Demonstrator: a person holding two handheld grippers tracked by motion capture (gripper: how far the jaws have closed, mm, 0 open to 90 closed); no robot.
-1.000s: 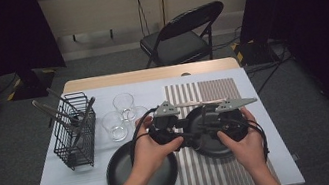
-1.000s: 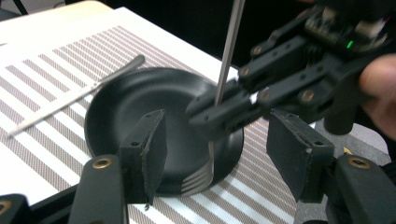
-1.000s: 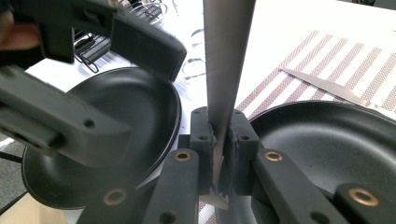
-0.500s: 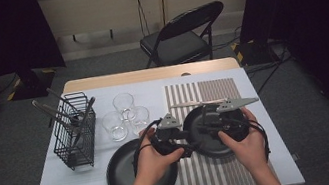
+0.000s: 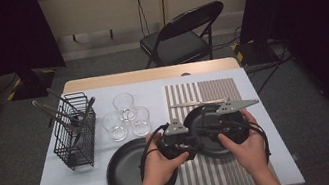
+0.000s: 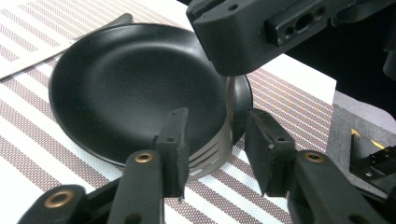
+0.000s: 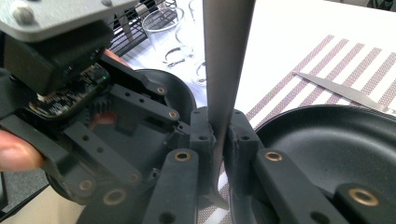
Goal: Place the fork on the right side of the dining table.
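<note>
1. The step in hand looked like a pass of the fork (image 7: 226,70) from one gripper to the other, done right over the black plate (image 6: 130,84).
2. The right gripper (image 7: 219,135) was clamped tight on the fork, its two pads pinching the metal shaft from both sides. It hung above the plate's near rim, with the fork held on edge.
3. The fork's tined end reached down to the plate's near rim. In the left gripper view, the slotted tines lay just outside that rim, over the striped placemat (image 5: 222,88) under the plate.
4. The left gripper (image 6: 217,123) came in at the plate's left side and straddled the tines. Its jaws had just been closing with the fork between them. One pad sat against the metal or very near it, while a clear gap remained at the other. It therefore counted as not yet gripping.
5. A knife (image 5: 199,102) lay on the mat just beyond the plate's far rim. A second plate (image 5: 125,172) sat to the left of the black plate, off the mat. Neither was being touched.
6. The next move probably called for the left jaws to finish closing until both pads pressed the tines squarely.
7. Only after that should the right gripper let go, or the fork would likely drop onto the plate's rim.
8. The two grippers stood very close over the plate, so the release and pull-back would need a small, straight retreat to avoid knocking jaws together.
</note>
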